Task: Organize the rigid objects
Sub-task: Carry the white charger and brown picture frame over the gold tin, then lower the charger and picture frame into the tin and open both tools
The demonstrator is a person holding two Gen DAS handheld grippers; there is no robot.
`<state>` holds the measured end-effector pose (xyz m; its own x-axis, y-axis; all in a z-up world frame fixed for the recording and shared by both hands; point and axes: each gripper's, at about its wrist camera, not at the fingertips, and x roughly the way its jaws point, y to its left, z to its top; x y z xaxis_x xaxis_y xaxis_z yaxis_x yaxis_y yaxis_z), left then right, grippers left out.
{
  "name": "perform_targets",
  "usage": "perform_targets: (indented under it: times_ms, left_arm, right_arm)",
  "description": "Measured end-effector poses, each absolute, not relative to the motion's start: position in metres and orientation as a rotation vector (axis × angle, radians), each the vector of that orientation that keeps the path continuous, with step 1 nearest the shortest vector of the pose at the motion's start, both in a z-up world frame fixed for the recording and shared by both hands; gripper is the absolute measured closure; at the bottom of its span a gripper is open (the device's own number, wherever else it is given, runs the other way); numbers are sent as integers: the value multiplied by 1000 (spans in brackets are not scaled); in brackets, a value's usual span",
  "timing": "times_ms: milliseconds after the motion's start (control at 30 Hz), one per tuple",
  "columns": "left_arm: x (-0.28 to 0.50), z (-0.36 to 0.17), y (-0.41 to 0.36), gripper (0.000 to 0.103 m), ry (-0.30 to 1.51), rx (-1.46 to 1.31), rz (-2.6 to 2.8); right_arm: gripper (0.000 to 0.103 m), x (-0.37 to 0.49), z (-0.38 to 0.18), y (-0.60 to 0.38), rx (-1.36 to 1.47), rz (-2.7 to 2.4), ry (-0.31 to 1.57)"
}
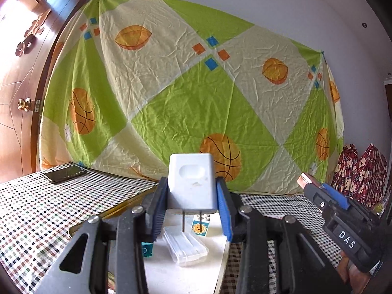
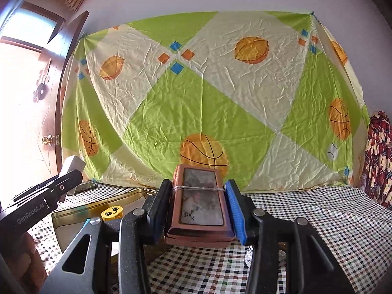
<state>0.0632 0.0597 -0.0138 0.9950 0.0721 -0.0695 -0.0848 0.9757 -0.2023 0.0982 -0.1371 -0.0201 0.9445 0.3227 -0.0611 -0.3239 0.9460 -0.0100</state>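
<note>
Black linkage arms fill the bottom of both wrist views, and between them each pair of tongs grips something. Clamped in the left gripper (image 1: pixel 192 201) is a white charger plug (image 1: pixel 191 181): a rounded white block with a shallow oval dent in its face and two metal prongs pointing down. Its sides are pressed by the blue ribbed pads (image 1: pixel 224 210), so the tongs are closed on it, and it hangs in the air above a tray (image 1: pixel 78 227) with a pale floor.

Clamped in the right gripper (image 2: pixel 199 208) is a brown case (image 2: pixel 199 201), flat and oblong, with a grey picture panel on top and a thin elastic band across it. It looks like two stacked layers at the near edge. The pads meet its long sides, and it is held off the cloth.

Below the plug, inside the tray, lie a clear plastic box (image 1: pixel 186 248), a small sun-printed block (image 1: pixel 199 227) and a teal block (image 1: pixel 147 250) that is partly hidden by the finger. From the right wrist view a yellow smiling block (image 2: pixel 112 213) also shows in the tray.

Around them spreads a checkered tablecloth (image 2: pixel 318 220), with a dark phone (image 1: pixel 65 174) lying at the far left. Behind hangs a green and cream sheet (image 1: pixel 183 85) printed with basketballs, beside a wooden door (image 1: pixel 17 85).
</note>
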Motion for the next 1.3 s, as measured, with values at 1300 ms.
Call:
perform_targets:
  times_ms: [1300]
  left_arm:
    - [69,-12,117,66,149,-197,129]
  right_arm:
    - [56,104,-19,-49,-137,499,126]
